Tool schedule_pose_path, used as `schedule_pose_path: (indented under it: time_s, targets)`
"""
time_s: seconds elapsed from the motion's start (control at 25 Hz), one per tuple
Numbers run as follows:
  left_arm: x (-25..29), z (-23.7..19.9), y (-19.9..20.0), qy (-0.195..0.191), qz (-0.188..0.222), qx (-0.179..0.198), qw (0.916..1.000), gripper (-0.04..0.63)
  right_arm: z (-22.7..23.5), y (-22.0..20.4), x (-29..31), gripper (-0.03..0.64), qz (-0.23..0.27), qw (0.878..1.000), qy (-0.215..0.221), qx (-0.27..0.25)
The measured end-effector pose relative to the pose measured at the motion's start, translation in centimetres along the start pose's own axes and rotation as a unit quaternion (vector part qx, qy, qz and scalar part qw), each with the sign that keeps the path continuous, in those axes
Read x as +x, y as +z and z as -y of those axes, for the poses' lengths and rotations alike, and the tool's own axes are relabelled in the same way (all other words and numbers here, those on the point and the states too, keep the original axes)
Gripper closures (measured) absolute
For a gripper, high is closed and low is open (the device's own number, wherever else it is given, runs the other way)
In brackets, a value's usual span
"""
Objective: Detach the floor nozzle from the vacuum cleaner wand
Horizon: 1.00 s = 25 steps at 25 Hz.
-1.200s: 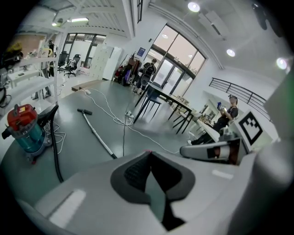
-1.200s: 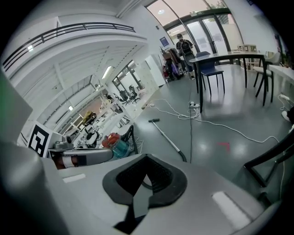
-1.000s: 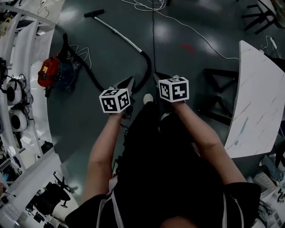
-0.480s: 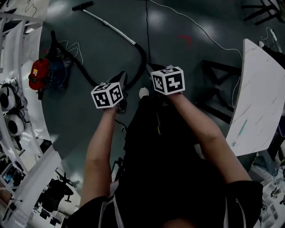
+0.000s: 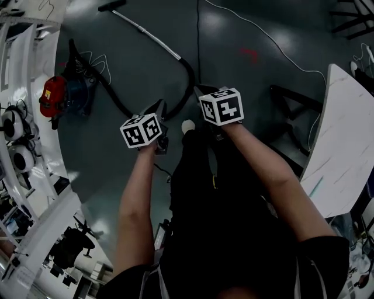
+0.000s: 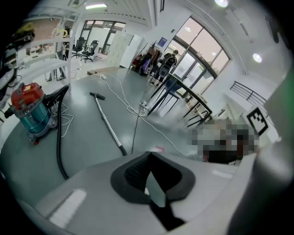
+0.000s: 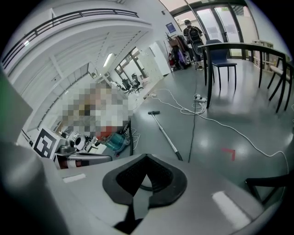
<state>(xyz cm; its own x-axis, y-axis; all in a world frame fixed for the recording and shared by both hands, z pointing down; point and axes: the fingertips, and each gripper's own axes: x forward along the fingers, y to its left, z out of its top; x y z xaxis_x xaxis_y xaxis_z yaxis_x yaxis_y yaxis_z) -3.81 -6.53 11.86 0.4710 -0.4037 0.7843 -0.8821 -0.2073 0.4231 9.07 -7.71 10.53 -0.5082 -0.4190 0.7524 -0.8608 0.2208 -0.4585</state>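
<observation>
Not at the vacuum yet: both grippers shut and empty, nozzle way out ahead

The left gripper (image 5: 158, 106) and right gripper (image 5: 202, 91) both have their fingers pressed together with nothing between them, pointing down and forward at the floor (image 5: 234, 35). The floor nozzle (image 5: 112, 6) lies well beyond both sets of fingertips, ahead and a bit to the left, on the far end of the wand (image 5: 149, 34). The wand's near end, where the black hose (image 5: 190, 82) joins it, is the part closest to the fingers. The red-topped canister (image 5: 54, 96) sits off to the left of the left fingers. I'd call this the approach step. Next up, I reckon, is getting over to the nozzle end, spreading the fingers, then one gripper on the wand and the other on the nozzle to pull them apart.
</observation>
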Motion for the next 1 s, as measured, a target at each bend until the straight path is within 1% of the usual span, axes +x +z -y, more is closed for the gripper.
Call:
schedule_pose_path:
  time_s: [0.08, 0.16, 0.28, 0.44, 0.52, 0.64, 0.84, 1.0]
  targets:
    - [0.6, -0.3, 0.0, 0.017, 0.0, 0.006, 0.9998, 0.588, 0.8, -0.3, 0.5, 0.62, -0.001, 1.0, 0.002, 0.005]
    - [1.2, -0.5, 0.1, 0.022, -0.002, 0.011, 0.9997, 0.588, 1.6, -0.4, 1.2, 0.62, 0.0, 1.0, 0.001, 0.012]
    - [2.4, -1.1, -0.3, 0.014, -0.008, 0.019, 0.9997, 0.588, 2.3, -0.6, 2.7, 0.62, 0.007, 1.0, -0.006, 0.018]
    - [5.7, -3.3, -1.8, 0.008, -0.024, 0.052, 0.9983, 0.588, 3.7, -1.6, 6.4, 0.62, 0.02, 0.999, -0.02, 0.015]
    - [7.5, -4.5, -2.9, 0.001, -0.027, 0.053, 0.9982, 0.588, 4.5, -2.7, 8.4, 0.62, 0.021, 0.999, -0.025, 0.023]
    - [10.0, -6.4, -4.3, 0.003, -0.032, 0.056, 0.9979, 0.588, 5.3, -4.3, 11.0, 0.62, 0.018, 0.999, -0.026, 0.028]
    - [14.8, -8.8, -5.2, -0.005, -0.036, 0.069, 0.9969, 0.588, 7.8, -5.3, 15.7, 0.62, 0.012, 1.0, -0.024, 0.008]
    - [19.4, -11.9, -5.3, -0.011, -0.043, 0.083, 0.9956, 0.588, 10.3, -5.1, 20.4, 0.62, 0.016, 0.999, -0.033, -0.008]
